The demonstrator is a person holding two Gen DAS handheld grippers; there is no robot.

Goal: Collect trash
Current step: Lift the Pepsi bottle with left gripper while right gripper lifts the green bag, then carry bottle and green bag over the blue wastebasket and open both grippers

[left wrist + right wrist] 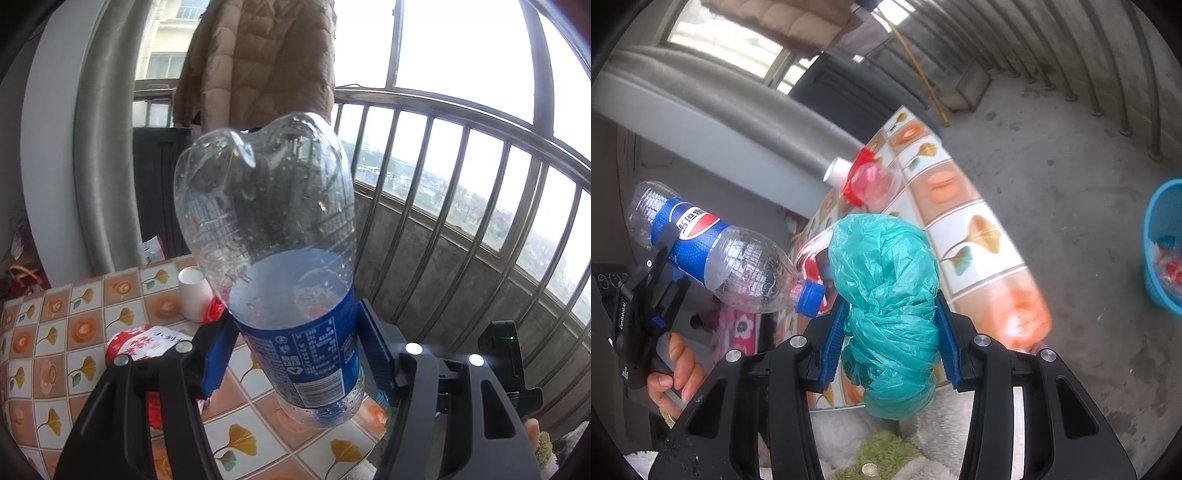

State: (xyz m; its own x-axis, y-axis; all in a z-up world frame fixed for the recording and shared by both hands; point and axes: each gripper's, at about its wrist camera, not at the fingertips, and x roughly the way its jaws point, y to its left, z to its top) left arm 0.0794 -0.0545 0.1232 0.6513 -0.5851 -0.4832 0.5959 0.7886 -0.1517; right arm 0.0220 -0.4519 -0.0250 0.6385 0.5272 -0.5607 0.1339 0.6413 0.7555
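- Trash is held in both grippers: the left gripper (295, 354) is clamped on a plastic cola bottle (280, 258), its blue pads pressing the blue label from either side.
- That bottle is clear, wet inside and dented at its base, which points away from the left wrist camera; in the right wrist view its blue cap (810, 298) points toward the green bag.
- The right gripper (890, 347) is closed on a crumpled green plastic bag (886, 302), squeezed between its two blue pads.
- A hand (674, 373) grips the handle of the left gripper.
- Both loads hang above the tiled tablecloth (55, 332) near the table's edge.
- On that cloth sit a white paper cup (194, 293) with a red-and-clear wrapper (868, 181) touching it, and a red-and-white packet (142, 345) closer to the left gripper.
- A blue bin (1161, 251) with scraps inside stands on the concrete floor, well apart from the table.
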